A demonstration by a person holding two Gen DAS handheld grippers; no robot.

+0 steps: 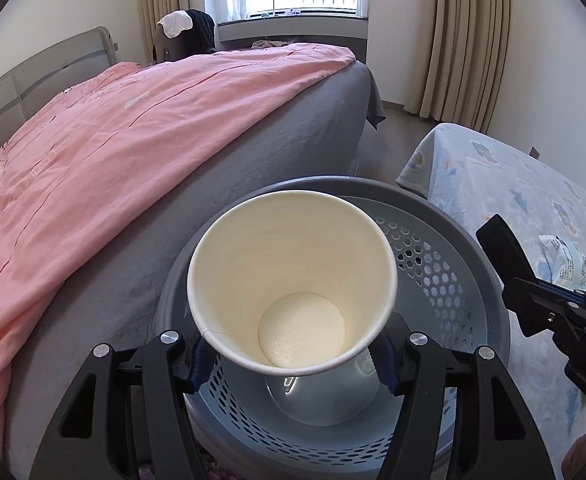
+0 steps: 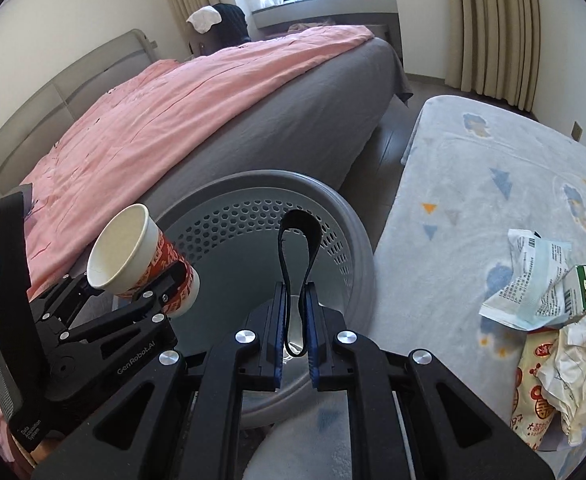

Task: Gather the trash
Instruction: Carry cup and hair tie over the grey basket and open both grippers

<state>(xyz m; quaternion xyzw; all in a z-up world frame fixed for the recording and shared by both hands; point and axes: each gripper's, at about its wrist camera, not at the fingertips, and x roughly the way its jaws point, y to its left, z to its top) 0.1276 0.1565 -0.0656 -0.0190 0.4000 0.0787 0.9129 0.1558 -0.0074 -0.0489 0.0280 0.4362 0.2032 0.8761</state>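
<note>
My left gripper (image 1: pixel 291 360) is shut on a paper cup (image 1: pixel 293 280), white inside, red-patterned outside, held tilted over the grey perforated basket (image 1: pixel 433 264). The cup (image 2: pixel 141 256) and left gripper (image 2: pixel 165 284) also show in the right wrist view, at the basket's (image 2: pixel 333 216) left rim. My right gripper (image 2: pixel 295 344) is shut on a black strap loop (image 2: pixel 299 240) above the basket's near side. A pile of trash (image 2: pixel 549 304) (wrappers, a small carton, crumpled tissue) lies on the light blue blanket (image 2: pixel 473 184) to the right.
A bed with a pink duvet (image 1: pixel 133 120) and grey sheet stands left of the basket. The blanket-covered surface (image 1: pixel 493 176) is on the right. Curtains (image 1: pixel 469 40) and a window lie beyond, with floor between.
</note>
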